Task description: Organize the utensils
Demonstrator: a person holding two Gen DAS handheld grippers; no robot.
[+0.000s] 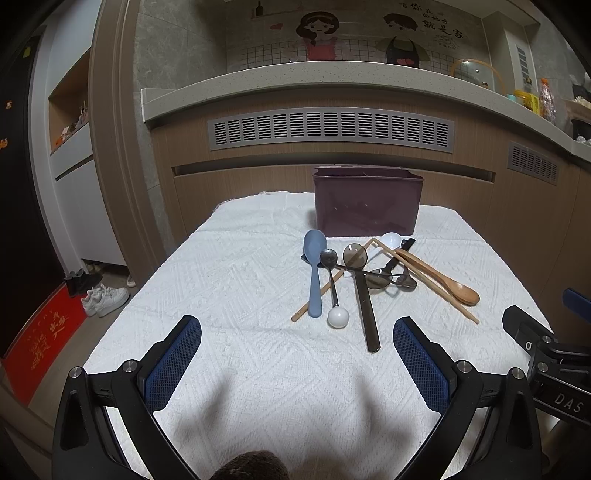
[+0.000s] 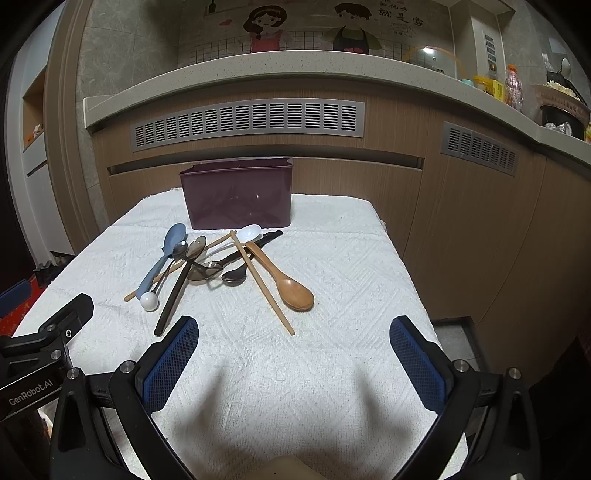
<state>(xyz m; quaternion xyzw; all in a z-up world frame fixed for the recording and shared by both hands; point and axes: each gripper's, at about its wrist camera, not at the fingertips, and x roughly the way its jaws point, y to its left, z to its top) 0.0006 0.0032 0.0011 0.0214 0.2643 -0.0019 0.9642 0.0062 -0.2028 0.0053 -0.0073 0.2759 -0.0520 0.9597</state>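
On left hand-held gripper (image 1: 297,363): "GenRobot.AI" (right (image 2: 294,363): "DAS").

Wooden cabinets (image 1: 461,206) under speckled counter (image 1: 295,74)

The inside of the maroon bin (image 2: 238,197) is hidden behind its front wall. In the pile, the white spoon (image 2: 249,232) has its handle covered by crossed chopsticks (image 2: 264,284). A black utensil (image 1: 400,251) is mostly buried; its kind is unclear. The wall lettering (image 1: 430,20) is too small to read.
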